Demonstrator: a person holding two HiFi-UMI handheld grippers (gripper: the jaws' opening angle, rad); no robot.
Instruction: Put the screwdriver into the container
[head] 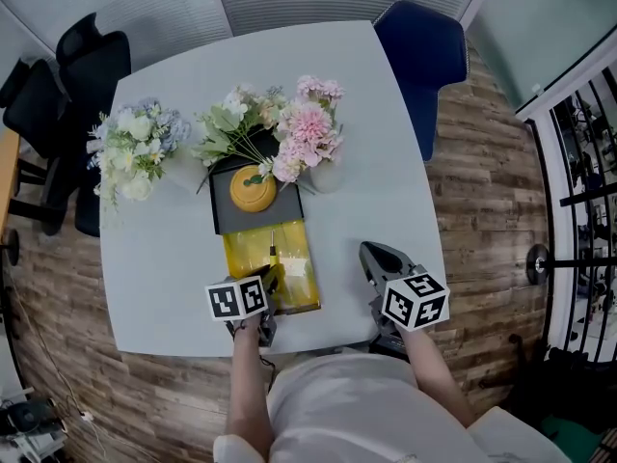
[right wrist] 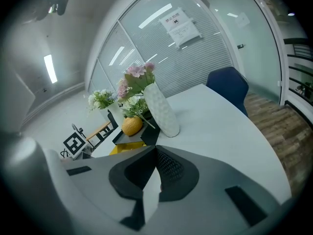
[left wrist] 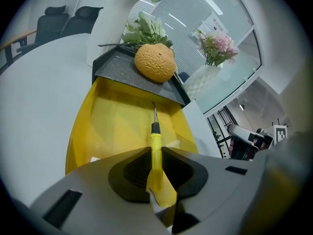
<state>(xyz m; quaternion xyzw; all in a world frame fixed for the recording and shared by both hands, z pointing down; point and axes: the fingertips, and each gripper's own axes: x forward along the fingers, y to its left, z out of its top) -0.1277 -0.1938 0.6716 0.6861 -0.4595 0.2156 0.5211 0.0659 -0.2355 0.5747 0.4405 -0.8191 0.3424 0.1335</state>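
Your left tongs (left wrist: pixel 156 174) are clamped on the yellow handle of the screwdriver (left wrist: pixel 155 137), with the handle squeezed between the two dark pads and the thin metal shaft sticking out ahead. You hold it lengthwise over the yellow container (left wrist: pixel 110 126), tip aimed at the far end. That looks like the sensible line, since the box is long that way and the tool would lie flat along its floor. I cannot tell whether the tip touches the floor of the container or hangs just above it. So the screwdriver is inside the container's outline but in your grip, and in my judgement the drop is not yet made. At the far end a dark tray (left wrist: pixel 127 72) sits against the container's rim with an orange knobbly ball (left wrist: pixel 155 62) on it, so the space ahead of the tip is limited. Release with the tool low and short of that edge. Your right tongs (right wrist: pixel 155 173) are closed at the tips, with nothing between them. In the head view they sit over bare counter (head: pixel 164 258) to the right of the container, well apart from it and out of the left arm's way, likely parked because this placement needs one hand only.
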